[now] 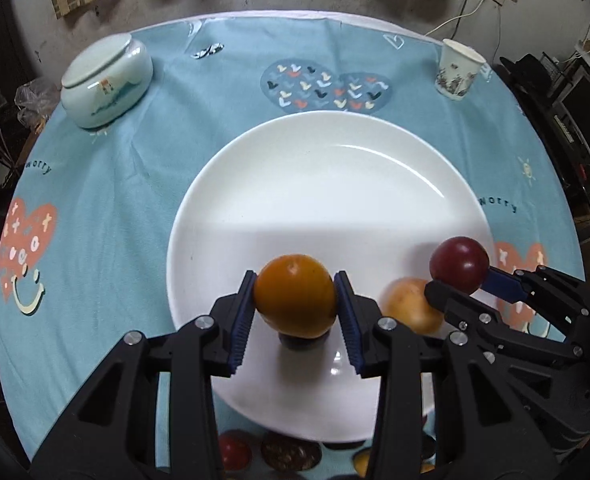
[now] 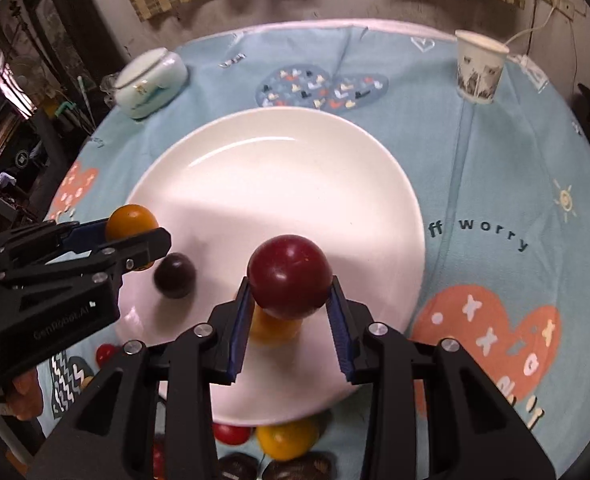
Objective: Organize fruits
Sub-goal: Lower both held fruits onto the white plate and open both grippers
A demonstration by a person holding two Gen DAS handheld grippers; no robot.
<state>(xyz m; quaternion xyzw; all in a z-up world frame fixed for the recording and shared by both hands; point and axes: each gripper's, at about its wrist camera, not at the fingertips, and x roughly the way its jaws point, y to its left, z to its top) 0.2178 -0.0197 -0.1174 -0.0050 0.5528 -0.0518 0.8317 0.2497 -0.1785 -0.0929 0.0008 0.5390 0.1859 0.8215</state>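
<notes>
Dark fruit [image 1: 301, 340] mostly hidden (under orange), near-edge fruits [image 2: 283, 440] cropped

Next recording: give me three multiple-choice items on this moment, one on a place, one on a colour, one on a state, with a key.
1. Where is the paper cup?
A. On the plate
B. Far right of the table, beyond the plate
C. Beside the ceramic jar

2. What colour is the fruit in the right tongs?
A. Dark red
B. Green
C. White

3. How are the left tongs?
A. Wide open, empty
B. Out of sight
C. Shut on an orange fruit

Key: B, the cup stands past the white plate; A, the red fruit shows between the pads; C, the orange fruit is clamped.
</notes>
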